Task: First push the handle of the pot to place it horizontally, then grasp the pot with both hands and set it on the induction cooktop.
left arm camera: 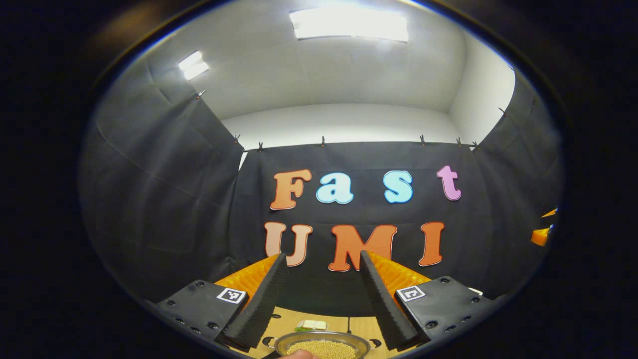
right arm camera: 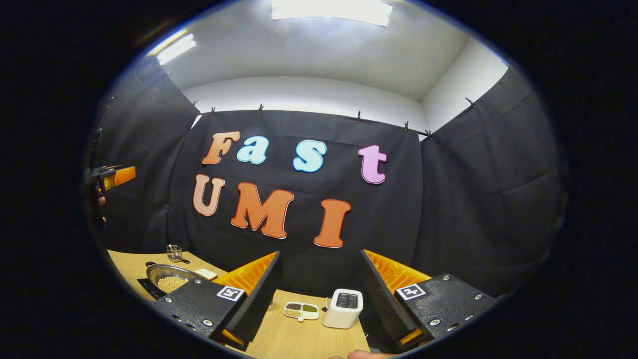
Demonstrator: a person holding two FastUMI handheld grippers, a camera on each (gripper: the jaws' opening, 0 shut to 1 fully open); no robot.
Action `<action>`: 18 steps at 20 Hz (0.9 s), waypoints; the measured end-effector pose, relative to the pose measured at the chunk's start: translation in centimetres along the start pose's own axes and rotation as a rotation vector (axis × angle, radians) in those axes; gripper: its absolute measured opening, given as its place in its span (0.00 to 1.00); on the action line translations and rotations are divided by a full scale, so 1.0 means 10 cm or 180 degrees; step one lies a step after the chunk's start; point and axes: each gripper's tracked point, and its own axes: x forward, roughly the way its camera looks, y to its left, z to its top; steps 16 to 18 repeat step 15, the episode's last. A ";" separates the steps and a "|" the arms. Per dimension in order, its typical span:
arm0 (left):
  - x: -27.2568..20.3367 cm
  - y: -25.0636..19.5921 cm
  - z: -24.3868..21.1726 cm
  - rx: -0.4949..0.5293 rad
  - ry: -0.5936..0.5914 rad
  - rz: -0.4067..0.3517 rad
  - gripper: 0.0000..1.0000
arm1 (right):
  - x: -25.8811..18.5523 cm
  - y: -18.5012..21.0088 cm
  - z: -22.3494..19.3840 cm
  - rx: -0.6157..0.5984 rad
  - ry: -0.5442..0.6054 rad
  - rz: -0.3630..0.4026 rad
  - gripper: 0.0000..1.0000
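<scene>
A metal pot (left arm camera: 321, 346) holding pale beans lies at the bottom of the left gripper view, just below my left gripper (left arm camera: 323, 255). That gripper is open, held above the pot with nothing between its fingers. In the right gripper view the same pot (right arm camera: 169, 279) sits far off at the left on a dark flat slab (right arm camera: 144, 288), which looks like the cooktop. Its handles are too small to judge. My right gripper (right arm camera: 321, 253) is open and holds nothing, raised over the wooden table (right arm camera: 299, 341).
A white boxy appliance (right arm camera: 343, 308) and a divided dish (right arm camera: 301, 310) of grains stand on the table ahead of the right gripper. A small glass jar (right arm camera: 174, 253) and a white block (right arm camera: 205, 273) sit behind the pot. The other gripper's orange body (right arm camera: 117, 176) shows at far left.
</scene>
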 end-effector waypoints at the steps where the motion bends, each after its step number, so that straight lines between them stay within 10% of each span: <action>1: -0.01 0.00 0.01 -0.0008 0.0006 -0.0017 0.94 | -0.01 0.00 0.01 -0.0014 -0.0021 0.0002 0.95; 18: 0.07 -0.21 -0.05 -0.0016 0.0202 -0.0181 0.97 | 0.03 0.04 0.06 -0.0052 -0.0074 0.0053 0.95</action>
